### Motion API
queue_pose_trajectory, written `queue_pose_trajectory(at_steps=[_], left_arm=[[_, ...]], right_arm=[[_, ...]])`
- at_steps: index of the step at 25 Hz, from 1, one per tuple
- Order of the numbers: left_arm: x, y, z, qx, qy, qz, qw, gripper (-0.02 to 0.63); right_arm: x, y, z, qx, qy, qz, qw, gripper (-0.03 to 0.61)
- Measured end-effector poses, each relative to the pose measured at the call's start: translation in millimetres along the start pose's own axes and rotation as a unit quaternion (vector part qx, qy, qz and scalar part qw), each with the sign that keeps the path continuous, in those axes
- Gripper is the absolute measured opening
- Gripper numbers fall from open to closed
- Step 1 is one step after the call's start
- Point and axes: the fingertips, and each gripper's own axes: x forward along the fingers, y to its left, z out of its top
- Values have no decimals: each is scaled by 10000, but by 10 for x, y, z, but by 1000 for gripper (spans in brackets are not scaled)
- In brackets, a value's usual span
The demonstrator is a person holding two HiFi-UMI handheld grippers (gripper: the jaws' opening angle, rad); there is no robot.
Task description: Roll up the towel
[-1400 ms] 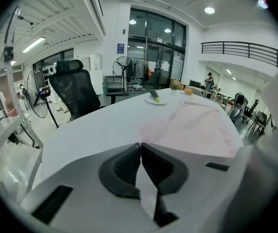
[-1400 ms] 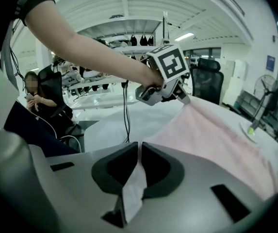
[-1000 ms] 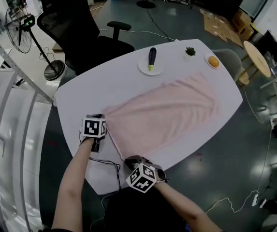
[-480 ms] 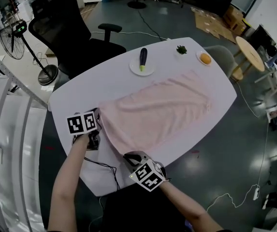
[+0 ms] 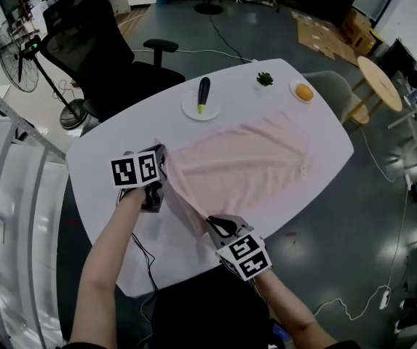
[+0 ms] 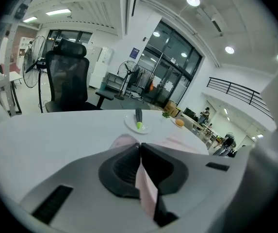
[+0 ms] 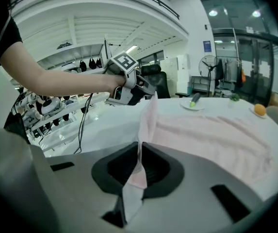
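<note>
A pale pink towel [image 5: 244, 166] lies spread across the white table [image 5: 121, 158], its near edge lifted off the surface. My left gripper [image 5: 161, 174] is shut on the towel's near left corner [image 6: 146, 191]. The right gripper [image 5: 219, 227] is shut on the near right corner [image 7: 141, 166]. Between the two, the raised edge hangs taut as a band [image 7: 148, 113]. In the right gripper view the left gripper [image 7: 129, 89] shows ahead, held by a bare forearm. The rest of the towel [image 7: 216, 135] stays flat on the table toward the far end.
At the table's far side stand a white plate with a dark eggplant [image 5: 203, 94], a small green plant [image 5: 265, 79] and a dish with an orange [image 5: 304, 91]. A black office chair [image 5: 92, 46] stands beyond the table. A black cable [image 5: 144, 257] trails off the near edge.
Both grippers have risen and moved away from the table's near edge toward the far end, lifting the towel's near edge off the surface. The towel's flat part is shorter.
</note>
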Motion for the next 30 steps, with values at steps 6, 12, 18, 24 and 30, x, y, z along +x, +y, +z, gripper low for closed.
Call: queue_pose_trajectory(at_steps=[6,12,18,24,30], left_arm=[[480,-426,-17,164,191,82,9996,23],[1004,-793,-132,319,421,60,9986,23],[1466,-1082,-220,506,652,50,9966,23],[1740,-1138,-444,658,947,148,9932,23],[1892,-1113,-590,780,1129,234,9903,25]], right_arm=[[-291,-777,-254,467,67,-389,9981,32],[-356,-1280,-529,863,124,-510,9949,32],[-380,-1653,-728,1167,228,-577,9912,32],[-308,-1824,-962,1470,444,-520,9868,34],[-213,-1906,-1118,1629,634,-629,9826,35]])
